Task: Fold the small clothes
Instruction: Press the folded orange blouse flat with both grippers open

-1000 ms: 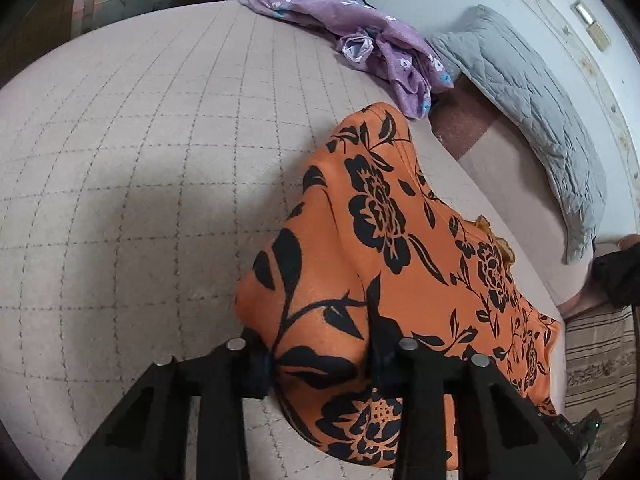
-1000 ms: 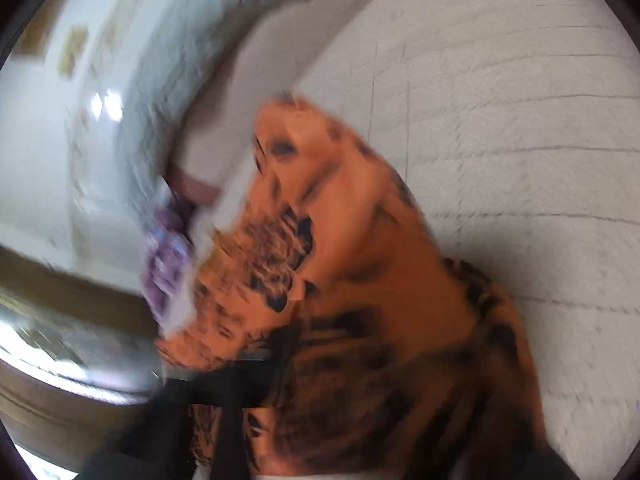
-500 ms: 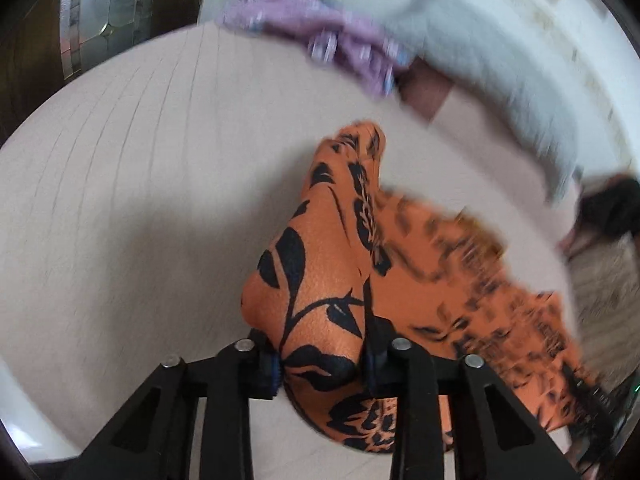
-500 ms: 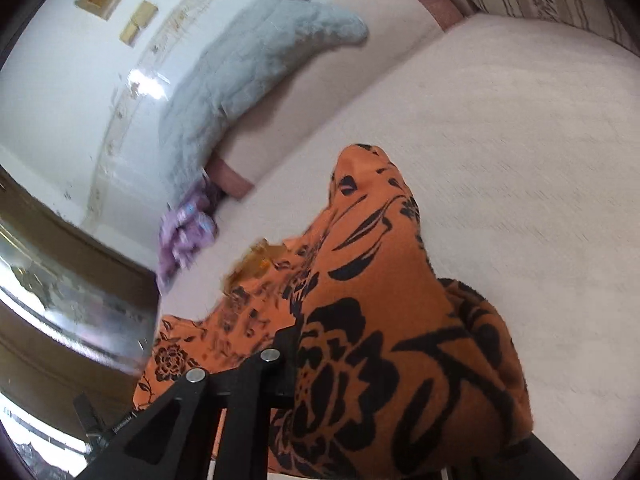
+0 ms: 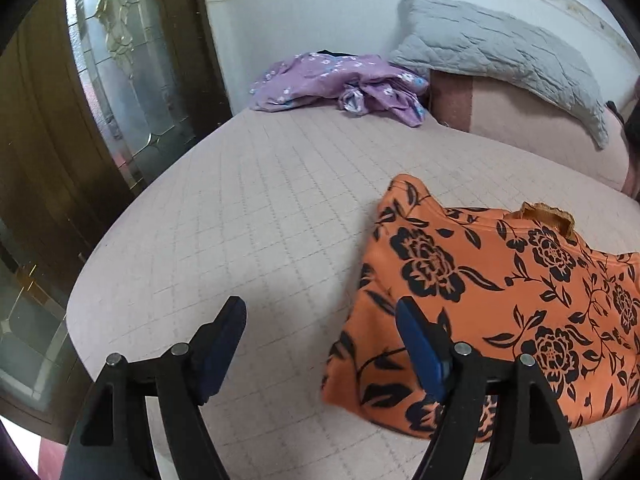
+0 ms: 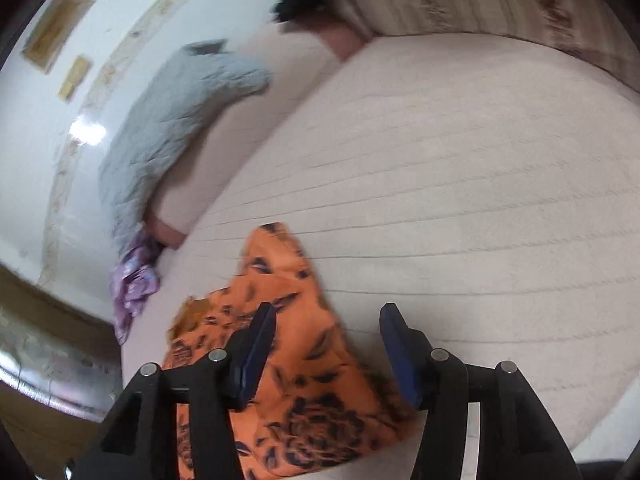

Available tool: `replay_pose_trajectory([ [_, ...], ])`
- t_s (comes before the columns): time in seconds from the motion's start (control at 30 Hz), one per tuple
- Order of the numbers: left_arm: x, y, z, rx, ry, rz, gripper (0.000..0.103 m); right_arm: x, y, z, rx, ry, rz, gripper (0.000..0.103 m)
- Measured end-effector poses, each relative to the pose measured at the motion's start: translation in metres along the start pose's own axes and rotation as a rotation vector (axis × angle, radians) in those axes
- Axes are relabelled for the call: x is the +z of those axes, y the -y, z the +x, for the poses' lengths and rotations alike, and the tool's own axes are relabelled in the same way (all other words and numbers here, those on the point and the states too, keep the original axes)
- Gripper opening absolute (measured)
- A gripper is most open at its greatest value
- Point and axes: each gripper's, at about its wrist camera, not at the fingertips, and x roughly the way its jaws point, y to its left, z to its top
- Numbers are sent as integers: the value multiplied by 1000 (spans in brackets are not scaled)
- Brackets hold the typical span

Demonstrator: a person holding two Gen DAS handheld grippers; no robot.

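An orange garment with black flowers lies flat on the quilted beige bed, right of centre in the left wrist view. My left gripper is open and empty above the bed, its right finger over the garment's left edge. In the right wrist view the same garment lies at the lower left. My right gripper is open and empty just above the garment's right edge.
A crumpled purple floral garment lies at the far end of the bed. A grey quilted pillow leans on the white wall, with a pink bolster below it. A wood and glass door stands at the left.
Both grippers have opened and let go of the orange garment. It has dropped flat onto the bed, and both grippers have pulled back from it.
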Motion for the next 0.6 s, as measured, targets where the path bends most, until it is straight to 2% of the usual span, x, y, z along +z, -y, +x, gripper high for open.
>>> replay_pose_trajectory([
  [0.1, -6, 11, 1, -6, 2, 36, 78, -16, -40, 11, 7, 4, -177, 58],
  [0.23, -9, 29, 3, -2, 5, 87, 78, -42, -72, 35, 48, -73, -327, 58],
  [0.33, -11, 36, 8, 12, 11, 107, 78, -55, -74, 65, 4, -176, -354, 58],
  [0.4, -12, 40, 20, 4, -39, 108, 78, -61, -60, 91, -69, -273, -332, 56],
  [0.6, -18, 47, 38, -2, -92, 121, 78, -48, -72, 89, -64, -216, -376, 55],
])
